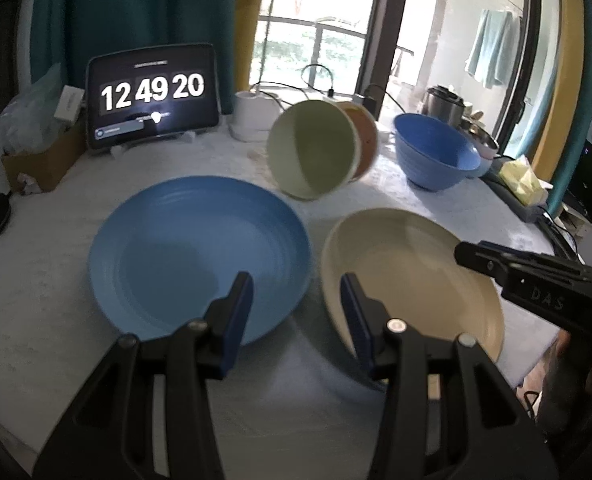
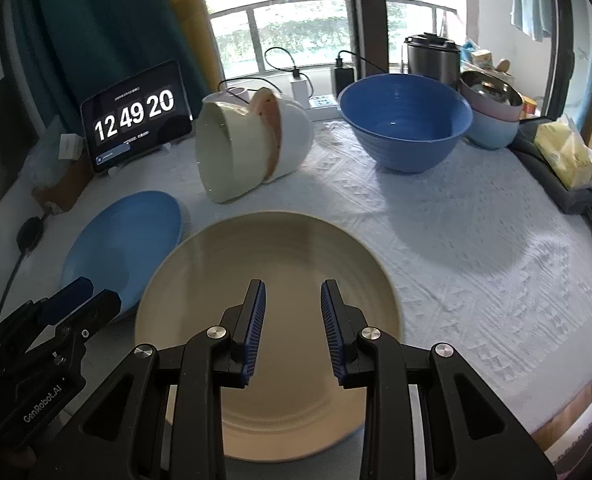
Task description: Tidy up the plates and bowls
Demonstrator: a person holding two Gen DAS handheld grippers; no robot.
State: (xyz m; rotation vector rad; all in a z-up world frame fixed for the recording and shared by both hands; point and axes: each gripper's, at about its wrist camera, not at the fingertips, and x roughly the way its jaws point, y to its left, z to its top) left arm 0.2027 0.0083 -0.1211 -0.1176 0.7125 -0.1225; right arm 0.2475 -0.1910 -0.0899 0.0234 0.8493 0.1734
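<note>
Little looks sorted yet — the blue plate [image 1: 200, 256] and the cream plate [image 2: 268, 312] are lying side by side on the desk [image 2: 475, 248], unstacked and empty. Behind them nested bowls [image 2: 252, 140] are lying tipped on their side, near an upright blue bowl [image 2: 405, 124] — also empty. The left gripper [image 1: 296, 308] and right gripper [image 2: 292, 320] are hovering partly open, holding nothing.
</note>
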